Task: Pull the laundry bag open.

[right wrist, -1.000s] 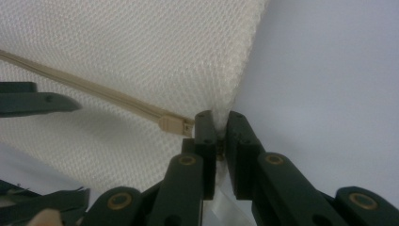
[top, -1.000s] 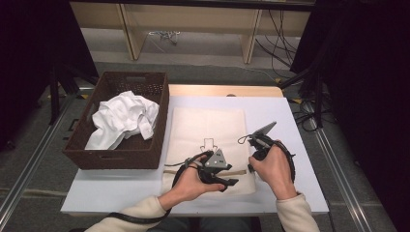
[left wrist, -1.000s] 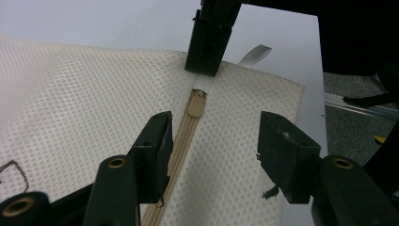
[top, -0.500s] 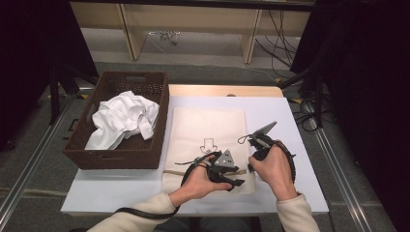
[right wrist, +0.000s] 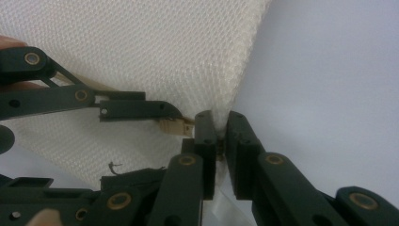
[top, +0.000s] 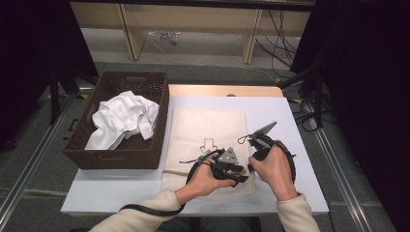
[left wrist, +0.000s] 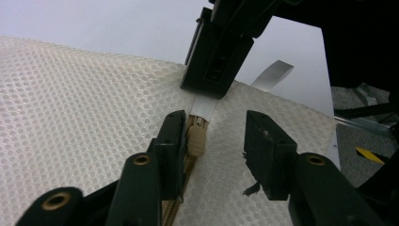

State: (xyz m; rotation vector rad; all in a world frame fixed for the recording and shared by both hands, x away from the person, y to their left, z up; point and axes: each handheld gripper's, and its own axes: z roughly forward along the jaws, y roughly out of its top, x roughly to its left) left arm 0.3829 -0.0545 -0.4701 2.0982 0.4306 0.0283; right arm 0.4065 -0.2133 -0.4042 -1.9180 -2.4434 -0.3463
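A cream mesh bag (top: 208, 130) lies flat on the white table (top: 302, 145). My right gripper (top: 251, 166) is shut on the bag's near right corner; in the right gripper view its jaws (right wrist: 221, 125) pinch the mesh edge beside the zipper's end. My left gripper (top: 240, 175) is just to its left. In the left gripper view its jaws (left wrist: 217, 125) straddle the beige zipper pull (left wrist: 196, 139), which lies against one jaw while the other stands apart. These jaws have just been closing, and the pull (right wrist: 174, 126) is between them. The right gripper (left wrist: 211, 66) holds a white tab (left wrist: 203, 106) just beyond.
A dark wicker basket (top: 87, 145) holding crumpled white cloth (top: 125, 118) stands at the table's left. A wooden strip (top: 222, 90) runs along the far edge. Cables lie on the floor to the right.
My left hand has slid right, up to the right gripper, and its jaws have narrowed around the zipper pull. The right hand has kept still.
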